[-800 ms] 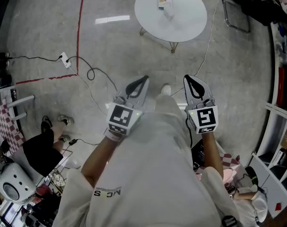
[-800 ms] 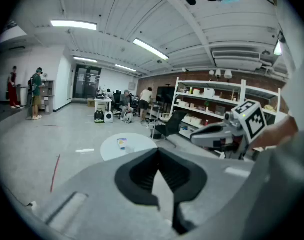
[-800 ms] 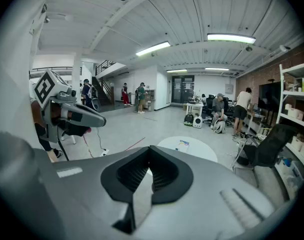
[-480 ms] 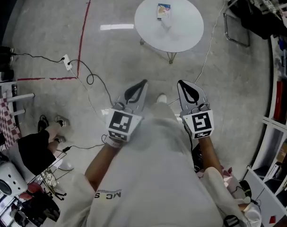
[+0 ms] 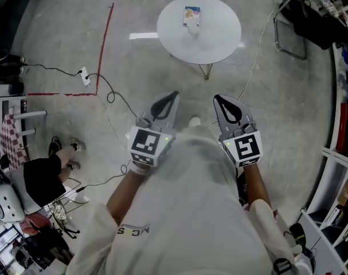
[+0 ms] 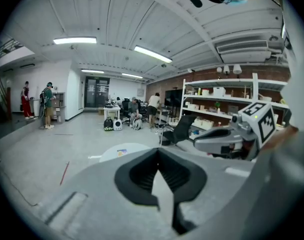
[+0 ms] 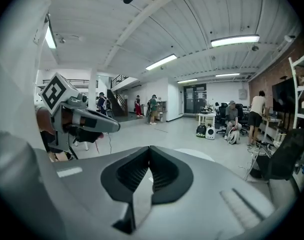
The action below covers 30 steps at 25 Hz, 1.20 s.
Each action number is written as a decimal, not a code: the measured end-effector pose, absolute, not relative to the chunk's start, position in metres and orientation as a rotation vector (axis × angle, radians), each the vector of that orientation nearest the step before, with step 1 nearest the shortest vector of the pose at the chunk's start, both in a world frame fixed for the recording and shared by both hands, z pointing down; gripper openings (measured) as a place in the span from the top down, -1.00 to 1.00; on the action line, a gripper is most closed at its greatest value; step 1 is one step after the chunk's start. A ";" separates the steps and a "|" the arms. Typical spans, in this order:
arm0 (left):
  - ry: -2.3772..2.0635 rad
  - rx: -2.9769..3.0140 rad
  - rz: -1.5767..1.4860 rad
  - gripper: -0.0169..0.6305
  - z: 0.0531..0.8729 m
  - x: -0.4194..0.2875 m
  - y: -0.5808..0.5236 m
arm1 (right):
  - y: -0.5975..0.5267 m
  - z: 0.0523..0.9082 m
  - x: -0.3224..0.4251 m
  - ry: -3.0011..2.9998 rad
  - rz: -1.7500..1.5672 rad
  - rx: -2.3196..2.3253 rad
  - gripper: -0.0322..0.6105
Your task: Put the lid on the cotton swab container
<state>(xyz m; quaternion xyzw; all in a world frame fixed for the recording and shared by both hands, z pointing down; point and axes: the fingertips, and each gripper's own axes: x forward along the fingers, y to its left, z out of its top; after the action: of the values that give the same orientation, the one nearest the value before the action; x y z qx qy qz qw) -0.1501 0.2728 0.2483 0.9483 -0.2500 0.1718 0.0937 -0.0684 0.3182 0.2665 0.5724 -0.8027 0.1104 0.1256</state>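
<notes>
Now the round white table (image 5: 219, 42) sits a little lower and further left in the head view than a moment ago, and the red floor line (image 5: 105, 44) has shifted right. I read this as the body turning on the approach; the task has not begun. The small printed item on the tabletop is taken to be the cotton swab container (image 5: 191, 14), too small to tell whether it is covered. The left gripper (image 5: 167, 103) and right gripper (image 5: 228, 106) are at chest height, well apart from the table, jaws pressed together with nothing between them. Their pose is unchanged.
</notes>
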 end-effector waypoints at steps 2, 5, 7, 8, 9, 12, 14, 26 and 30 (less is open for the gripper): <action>-0.734 2.820 0.521 0.95 0.247 -0.135 0.277 | 0.322 0.269 -0.053 -2.336 0.327 1.673 0.90; -0.705 2.808 0.561 0.95 0.249 -0.121 0.280 | 0.321 0.268 -0.040 -2.339 0.357 1.694 0.90; -0.688 2.799 0.596 0.95 0.252 -0.115 0.276 | 0.314 0.266 -0.034 -2.343 0.365 1.706 0.90; -0.682 2.798 0.610 0.95 0.254 -0.111 0.273 | 0.310 0.265 -0.030 -2.344 0.368 1.713 0.90; -0.675 2.798 0.621 0.95 0.256 -0.107 0.270 | 0.305 0.265 -0.026 -2.347 0.369 1.720 0.90; -0.649 2.808 0.638 0.95 0.264 -0.090 0.259 | 0.291 0.268 -0.010 -2.341 0.377 1.745 0.90; -0.625 2.810 0.642 0.95 0.266 -0.083 0.248 | 0.280 0.270 -0.004 -2.326 0.390 1.752 0.90; -0.503 2.767 0.644 0.95 0.289 -0.040 0.109 | 0.139 0.295 0.022 -2.249 0.465 1.587 0.90; -0.500 2.745 0.627 0.95 0.291 -0.035 0.048 | 0.076 0.296 0.029 -2.229 0.495 1.504 0.90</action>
<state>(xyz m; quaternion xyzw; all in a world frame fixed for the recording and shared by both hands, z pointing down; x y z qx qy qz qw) -0.0351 0.0475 0.2906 0.9503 -0.1730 0.2171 0.1406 0.0288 0.0761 0.2961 0.5386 -0.7984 0.1773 0.2025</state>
